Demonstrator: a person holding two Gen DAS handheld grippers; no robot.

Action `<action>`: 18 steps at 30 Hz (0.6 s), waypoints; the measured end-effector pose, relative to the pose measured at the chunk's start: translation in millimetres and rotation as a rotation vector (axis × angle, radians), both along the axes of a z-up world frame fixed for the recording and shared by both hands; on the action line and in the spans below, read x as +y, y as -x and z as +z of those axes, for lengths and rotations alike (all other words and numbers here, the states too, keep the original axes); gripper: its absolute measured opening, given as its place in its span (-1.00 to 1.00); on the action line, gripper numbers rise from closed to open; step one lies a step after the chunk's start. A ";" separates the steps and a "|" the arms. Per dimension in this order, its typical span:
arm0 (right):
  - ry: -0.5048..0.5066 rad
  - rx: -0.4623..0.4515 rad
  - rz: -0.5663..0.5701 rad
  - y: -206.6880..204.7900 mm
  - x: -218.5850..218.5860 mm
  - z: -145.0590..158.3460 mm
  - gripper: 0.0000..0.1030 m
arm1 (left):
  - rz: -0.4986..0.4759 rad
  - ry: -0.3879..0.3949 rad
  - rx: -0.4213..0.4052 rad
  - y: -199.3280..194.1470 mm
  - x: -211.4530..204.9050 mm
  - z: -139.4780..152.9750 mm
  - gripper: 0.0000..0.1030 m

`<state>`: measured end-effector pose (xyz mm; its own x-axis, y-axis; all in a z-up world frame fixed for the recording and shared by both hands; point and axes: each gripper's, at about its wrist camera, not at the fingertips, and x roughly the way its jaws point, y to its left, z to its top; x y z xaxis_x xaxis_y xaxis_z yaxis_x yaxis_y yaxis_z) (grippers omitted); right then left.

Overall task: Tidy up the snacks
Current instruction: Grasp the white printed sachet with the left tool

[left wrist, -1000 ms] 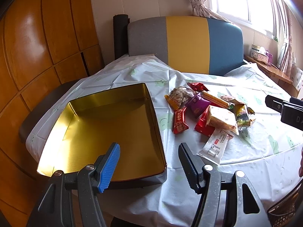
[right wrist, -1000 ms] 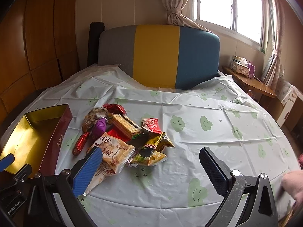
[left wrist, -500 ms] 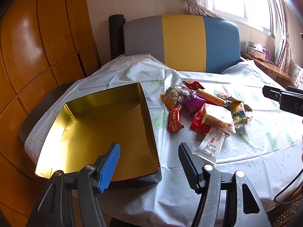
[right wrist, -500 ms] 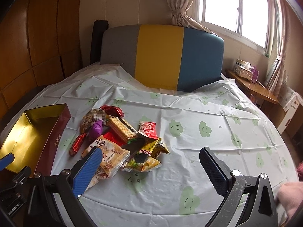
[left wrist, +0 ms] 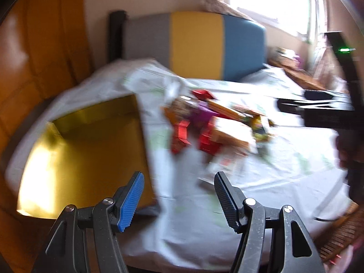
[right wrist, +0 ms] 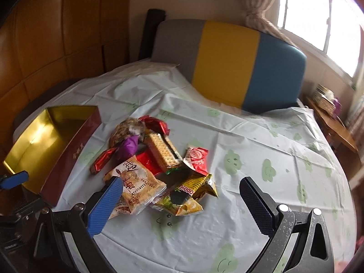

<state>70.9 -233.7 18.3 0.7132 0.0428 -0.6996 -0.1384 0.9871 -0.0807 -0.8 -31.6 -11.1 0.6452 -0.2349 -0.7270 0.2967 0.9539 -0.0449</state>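
Observation:
A pile of wrapped snacks lies mid-table: a cracker pack, a purple candy, a beige pastry bag and a yellow packet. Left of it stands an open tin box, gold inside and maroon outside, with nothing in it. My right gripper is open just short of the pile, nothing between its fingers. The left wrist view is motion-blurred; there my left gripper is open, between the box and the snacks, holding nothing.
A white tablecloth printed with green smiling clouds covers the round table. Behind it stands a grey, yellow and blue seat back. Wooden wall panels rise on the left. A wooden side table stands under the window at right.
The right gripper has come closer to the snack pile and tilted. The left view has swung and gone blurry. Both grippers stay open; the snacks and box have not moved.

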 end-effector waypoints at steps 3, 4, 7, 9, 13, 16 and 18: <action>-0.042 0.040 0.004 -14.2 -8.9 -12.0 1.00 | -0.048 0.009 0.059 -3.4 -8.8 -7.5 0.27; -0.054 0.046 -0.005 -17.0 -12.5 -15.7 1.00 | -0.057 0.000 0.068 -4.3 -11.2 -9.3 0.27; -0.102 0.080 -0.038 -22.2 -24.7 -25.8 1.00 | -0.096 -0.023 0.079 -7.2 -18.6 -11.7 0.26; -0.134 0.103 -0.051 -25.8 -30.7 -26.6 1.00 | -0.140 -0.016 0.097 -9.6 -23.6 -13.0 0.22; -0.198 0.099 -0.053 -26.9 -35.3 -21.7 1.00 | -0.250 -0.052 0.127 -17.6 -43.8 -20.0 0.17; -0.200 0.099 -0.032 -25.5 -30.9 -19.9 1.00 | -0.299 -0.090 0.162 -31.3 -58.0 -29.5 0.18; -0.200 0.103 -0.014 -24.8 -27.4 -19.6 1.00 | -0.316 -0.113 0.175 -40.4 -66.4 -36.2 0.26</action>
